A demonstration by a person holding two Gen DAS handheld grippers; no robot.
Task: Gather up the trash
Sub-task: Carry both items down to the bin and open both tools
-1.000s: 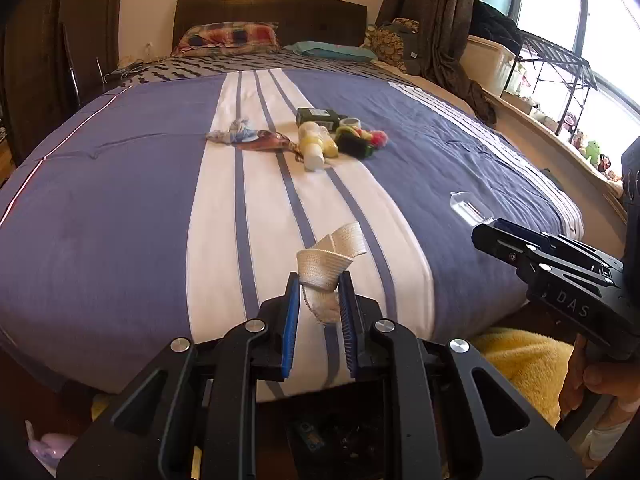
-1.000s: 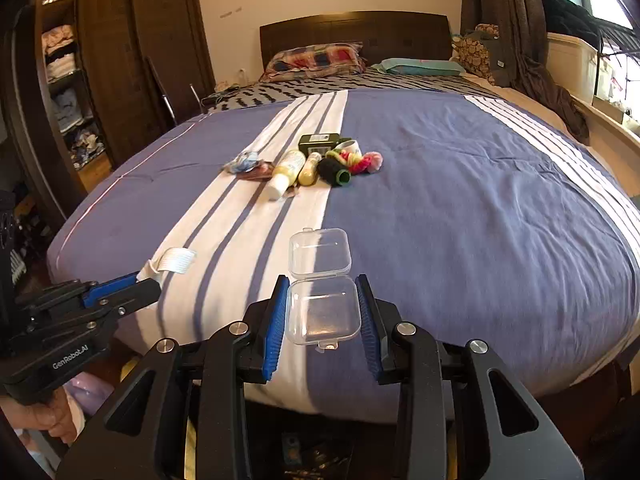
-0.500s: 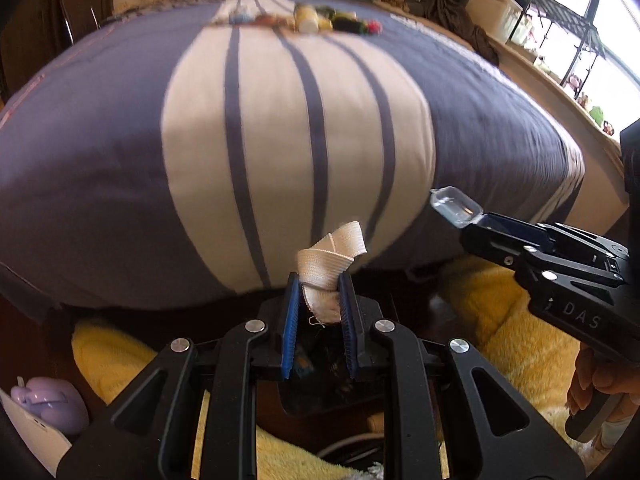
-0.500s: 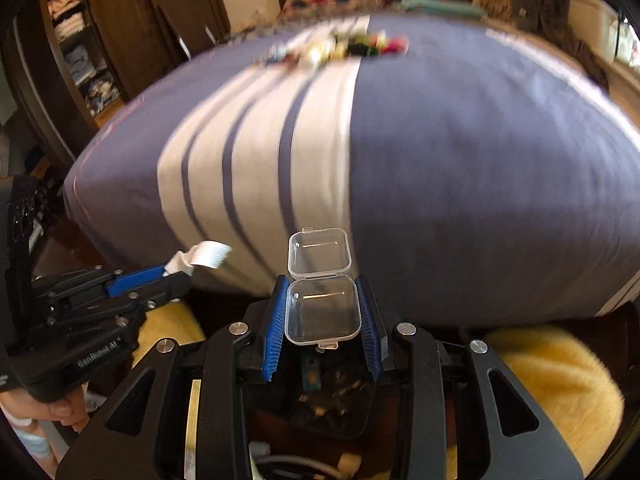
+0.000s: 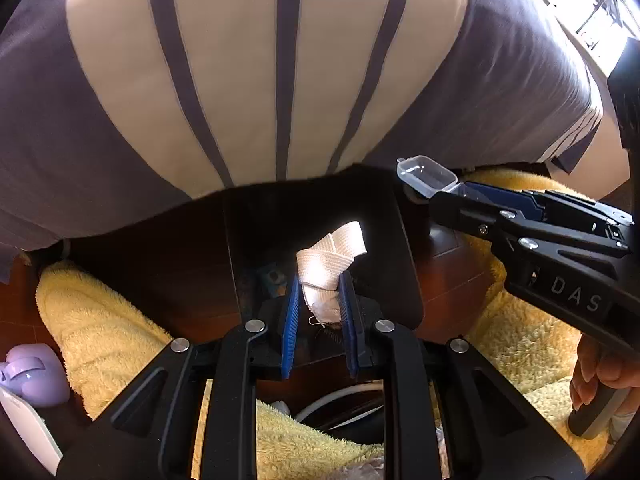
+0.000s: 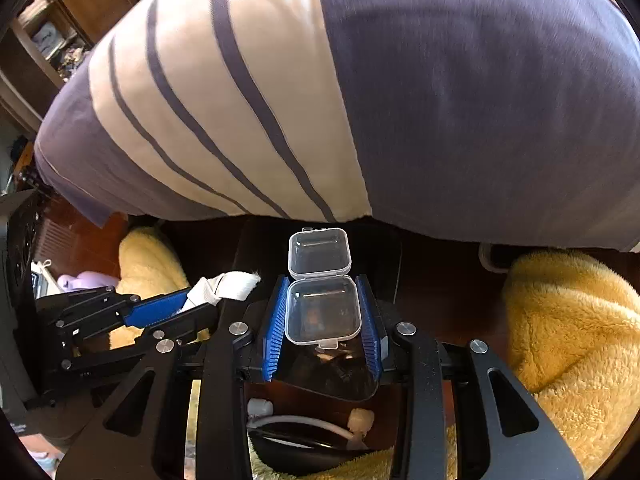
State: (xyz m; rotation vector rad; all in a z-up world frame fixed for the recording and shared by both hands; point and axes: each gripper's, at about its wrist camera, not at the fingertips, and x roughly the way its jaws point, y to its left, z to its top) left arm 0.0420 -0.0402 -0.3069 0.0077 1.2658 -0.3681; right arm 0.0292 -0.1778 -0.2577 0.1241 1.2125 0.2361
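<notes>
My left gripper (image 5: 319,292) is shut on a crumpled white woven strap (image 5: 332,256), which sticks up past its blue pads. It points steeply down over a dark open bin (image 5: 404,264) on the floor at the foot of the bed. My right gripper (image 6: 322,304) is shut on a small clear plastic hinged box (image 6: 322,312) whose lid (image 6: 319,254) stands open, above the same bin (image 6: 390,264). In the left wrist view the right gripper (image 5: 444,196) and the box (image 5: 426,176) come in from the right. In the right wrist view the left gripper (image 6: 188,306) and the strap (image 6: 230,282) show at the left.
The bed's purple and white striped cover (image 5: 280,60) overhangs just behind the bin. Fluffy yellow fabric (image 6: 568,320) lies on the wood floor on both sides of the bin. A lilac object (image 5: 32,372) sits at the lower left. A person's hand (image 5: 600,372) holds the right gripper's handle.
Both grippers have dropped from over the bed top to below its edge and tipped downward, each still carrying its item. The bed's far items have left view and the bin has appeared.
</notes>
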